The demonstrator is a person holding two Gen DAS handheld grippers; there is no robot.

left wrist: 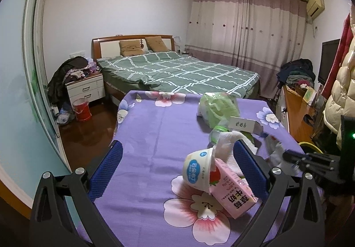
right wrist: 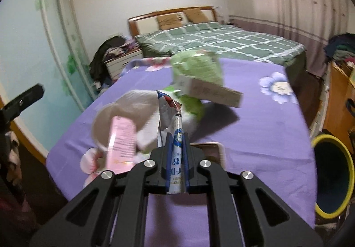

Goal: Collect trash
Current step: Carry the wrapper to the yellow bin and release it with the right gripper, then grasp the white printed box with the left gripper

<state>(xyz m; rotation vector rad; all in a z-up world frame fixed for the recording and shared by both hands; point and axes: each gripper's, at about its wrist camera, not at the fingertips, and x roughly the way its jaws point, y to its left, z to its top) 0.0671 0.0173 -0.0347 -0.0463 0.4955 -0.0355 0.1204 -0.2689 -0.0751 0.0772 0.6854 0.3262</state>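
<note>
Right wrist view: our right gripper (right wrist: 176, 147) pinches a thin packet (right wrist: 175, 136).
It may slip before the bin (right wrist: 332, 182); left gripper (left wrist: 177, 169) jaws gape.

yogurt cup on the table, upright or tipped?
Tipped. The yogurt cup lies on its side on the purple tablecloth, label facing the left wrist camera, rim against the pink milk carton.

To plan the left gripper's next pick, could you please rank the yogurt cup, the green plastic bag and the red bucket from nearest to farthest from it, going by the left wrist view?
1. yogurt cup, between the open left gripper fingers.
2. green plastic bag, farther up the table.
3. red bucket, on the floor by the nightstand.
</note>
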